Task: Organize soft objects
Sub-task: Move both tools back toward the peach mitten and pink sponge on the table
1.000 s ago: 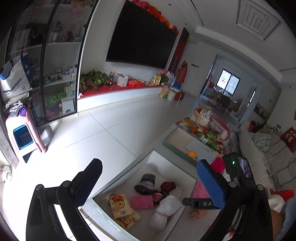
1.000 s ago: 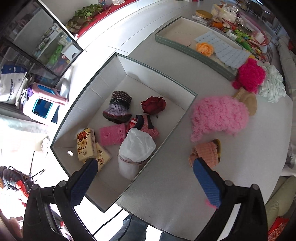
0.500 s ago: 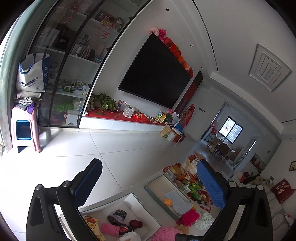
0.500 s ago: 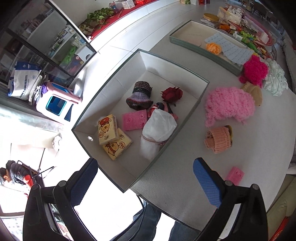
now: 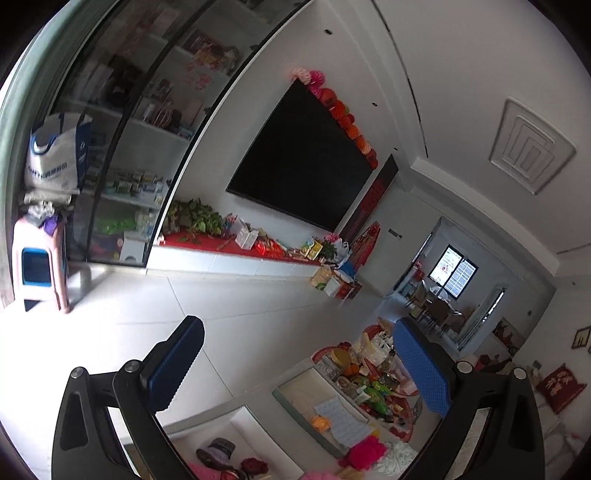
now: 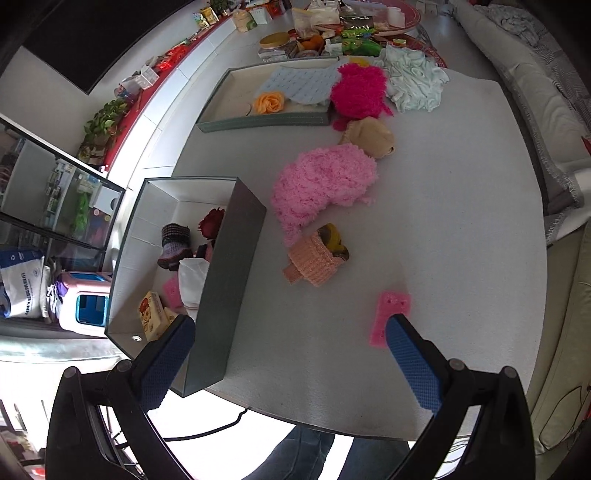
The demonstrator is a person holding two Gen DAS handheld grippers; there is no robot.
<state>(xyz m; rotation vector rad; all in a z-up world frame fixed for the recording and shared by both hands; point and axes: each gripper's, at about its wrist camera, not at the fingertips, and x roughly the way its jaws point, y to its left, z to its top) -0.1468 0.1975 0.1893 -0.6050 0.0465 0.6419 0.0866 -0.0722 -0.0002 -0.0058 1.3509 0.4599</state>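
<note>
In the right wrist view my right gripper (image 6: 291, 354) is open and empty above the table's near edge. A pink sponge (image 6: 390, 317) lies just beyond its right fingertip. An orange knitted piece (image 6: 314, 258), a fluffy pink piece (image 6: 325, 184), a tan hat (image 6: 369, 136), a magenta pompom (image 6: 358, 92) and a white cloth (image 6: 417, 81) lie on the white table (image 6: 461, 221). The grey box (image 6: 236, 266) at left holds a knitted hat (image 6: 175, 243), a red rose (image 6: 212, 221) and a white bag (image 6: 192, 277). My left gripper (image 5: 295, 362) is open and empty, raised and facing the room.
A shallow tray (image 6: 258, 118) with an orange flower (image 6: 269, 101) sits at the far side; it also shows in the left wrist view (image 5: 295, 402). Snacks crowd the far table end (image 6: 332, 33). A sofa (image 6: 535, 92) runs along the right. A pink stool (image 5: 37, 266) stands on the floor.
The right gripper has swung right, from over the box to over the open table near the pink sponge. The left gripper has tilted up and away from the table.
</note>
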